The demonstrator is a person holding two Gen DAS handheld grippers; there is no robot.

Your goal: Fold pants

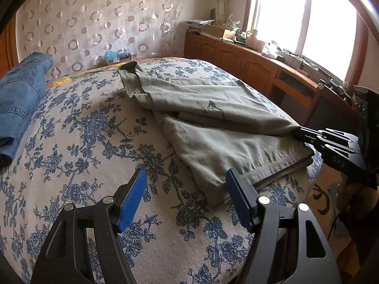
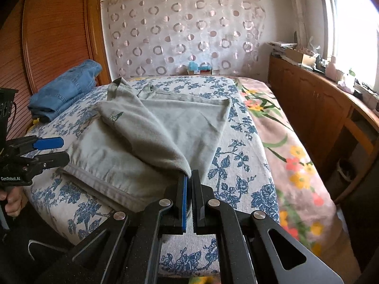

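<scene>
Grey-green pants [image 1: 213, 127] lie partly folded on the blue-flowered bed sheet [image 1: 83, 142], their hem along the near edge. My left gripper [image 1: 185, 174] hovers open just over the hem's left corner, with that corner lying between its blue pads [image 1: 132, 198] and no pad pressing on it. My right gripper [image 2: 189, 177] is shut on a fold of the pants [image 2: 142, 127], pulled out to the right side of the pile. The left wrist view shows the right gripper [image 1: 305, 135] pinching that fold. The right wrist view shows the left gripper [image 2: 59, 150] open at the hem.
Folded blue jeans [image 1: 19, 99] rest at the bed's far left, near a wooden wardrobe [image 2: 52, 35]. A cluttered wooden cabinet [image 1: 248, 59] runs under the window on the right. A flowered blanket [image 2: 284, 142] covers the bed's right side. A hand [image 2: 11, 203] holds the left gripper's handle.
</scene>
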